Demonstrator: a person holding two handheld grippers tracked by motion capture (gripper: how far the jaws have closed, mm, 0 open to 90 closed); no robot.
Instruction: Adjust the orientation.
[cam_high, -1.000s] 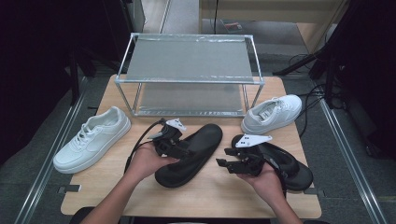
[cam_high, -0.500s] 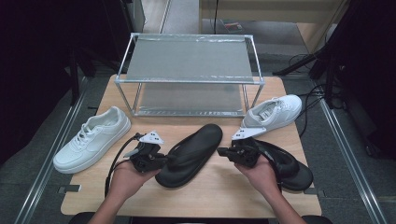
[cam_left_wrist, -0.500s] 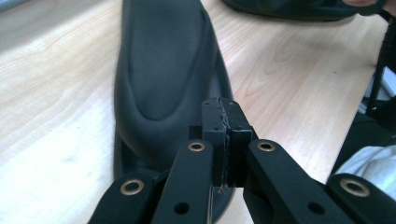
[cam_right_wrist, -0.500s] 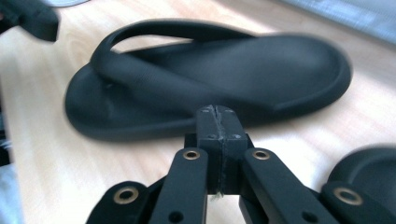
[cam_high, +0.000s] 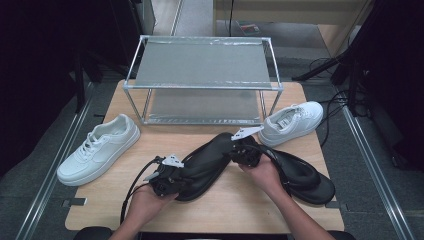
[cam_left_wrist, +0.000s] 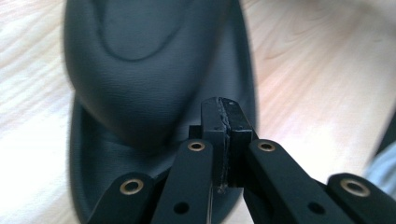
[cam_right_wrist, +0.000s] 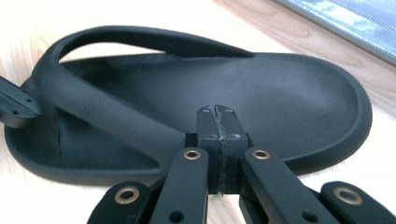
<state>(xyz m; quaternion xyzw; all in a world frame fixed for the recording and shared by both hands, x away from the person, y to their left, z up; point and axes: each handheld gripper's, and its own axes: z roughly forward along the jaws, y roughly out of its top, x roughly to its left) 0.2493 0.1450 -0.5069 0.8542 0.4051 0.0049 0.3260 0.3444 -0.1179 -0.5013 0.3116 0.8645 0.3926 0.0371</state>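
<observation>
My left gripper (cam_high: 172, 176) and my right gripper (cam_high: 240, 150) both have their jaws pressed together with nothing between them. They sit at the near and far ends of the black sandal (cam_high: 207, 162), which lies mid-surface (cam_high: 240, 202) before the rack (cam_high: 200, 75). Whether either actually touches the sandal I can't quite tell.

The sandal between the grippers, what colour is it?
Plain matte black sandal, no pattern; it shows best in the right gripper view.

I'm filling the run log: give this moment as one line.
left gripper: shut, at black sandal near end | right gripper: shut, at its far end | sandal on table
</observation>
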